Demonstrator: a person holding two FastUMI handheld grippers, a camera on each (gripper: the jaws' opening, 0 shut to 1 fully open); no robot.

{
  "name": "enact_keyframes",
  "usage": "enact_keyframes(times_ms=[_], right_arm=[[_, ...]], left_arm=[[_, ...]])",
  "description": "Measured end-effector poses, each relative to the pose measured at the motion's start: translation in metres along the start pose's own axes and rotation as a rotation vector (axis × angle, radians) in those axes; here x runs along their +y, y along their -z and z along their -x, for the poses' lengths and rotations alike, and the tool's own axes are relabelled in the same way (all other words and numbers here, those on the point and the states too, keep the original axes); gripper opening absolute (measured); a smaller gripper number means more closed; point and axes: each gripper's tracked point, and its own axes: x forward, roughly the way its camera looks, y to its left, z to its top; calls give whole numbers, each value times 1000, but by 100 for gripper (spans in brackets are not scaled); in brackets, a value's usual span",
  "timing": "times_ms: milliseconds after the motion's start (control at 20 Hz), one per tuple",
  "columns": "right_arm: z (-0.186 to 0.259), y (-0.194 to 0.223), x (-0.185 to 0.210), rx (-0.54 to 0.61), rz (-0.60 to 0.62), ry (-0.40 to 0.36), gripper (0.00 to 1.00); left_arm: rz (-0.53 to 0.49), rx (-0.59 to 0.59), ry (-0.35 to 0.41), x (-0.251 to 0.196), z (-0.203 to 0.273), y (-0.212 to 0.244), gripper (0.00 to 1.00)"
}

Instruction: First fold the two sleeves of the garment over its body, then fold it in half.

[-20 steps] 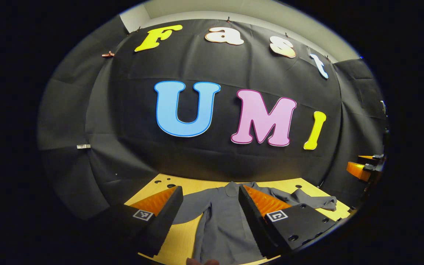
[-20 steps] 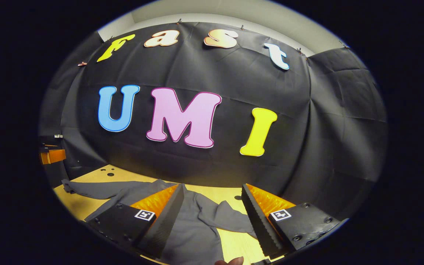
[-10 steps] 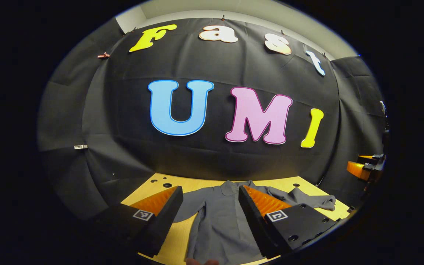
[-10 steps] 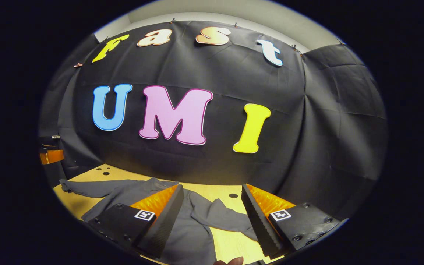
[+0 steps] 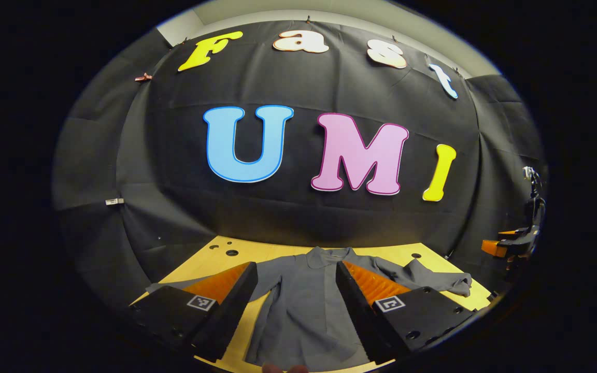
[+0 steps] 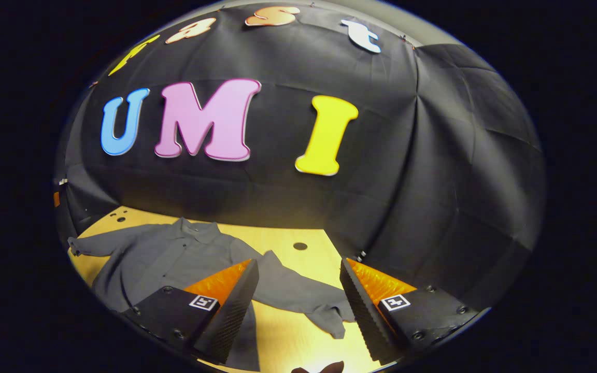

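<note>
Over the last second the right hand-held gripper [image 6: 298, 305] has tipped downward and swung toward the right sleeve [image 6: 298, 295]. In the right gripper view the desk [image 6: 288, 243] takes up much more of the picture than it did, and the sleeve's cuff, which sat low between the fingers, now lies plainly in the gap between them, toward 5 o'clock. The left hand-held gripper [image 5: 296, 305] has shifted only slightly, bringing a little more of the garment [image 5: 309, 305] into sight. My reading is that the first sleeve fold is about to begin on the right side; neither sleeve is folded yet.

The garment, a grey collared shirt, lies flat and face up on the desk with its collar at 12 o'clock toward the booth wall. In the left gripper view its right sleeve [image 5: 428, 280] runs out crumpled toward 3 o'clock, and its left sleeve [image 5: 174, 285] spreads toward 9 o'clock behind the near finger.

Both hand-held grippers are released, fingers well apart and holding nothing, hovering above the shirt's lower half. The left one points nearly level along the shirt's body toward the collar. The right one is pitched down over the cuff. The right hand-held gripper also shows far off at 3 o'clock in the left gripper view.
</note>
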Motion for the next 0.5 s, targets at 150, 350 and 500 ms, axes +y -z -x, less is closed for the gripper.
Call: enact_keyframes(times_ms=[150,350,500], right_arm=[[-35,39,-32,88,-15,22,98],[-77,97,-63,205,1,25,98],[-100,135,-75,287,-13,16,98]], left_arm=[[22,9,-26,-10,2,1,95],[33,21,-74,-22,7,4,96],[15,33,-99,-32,11,8,95]])
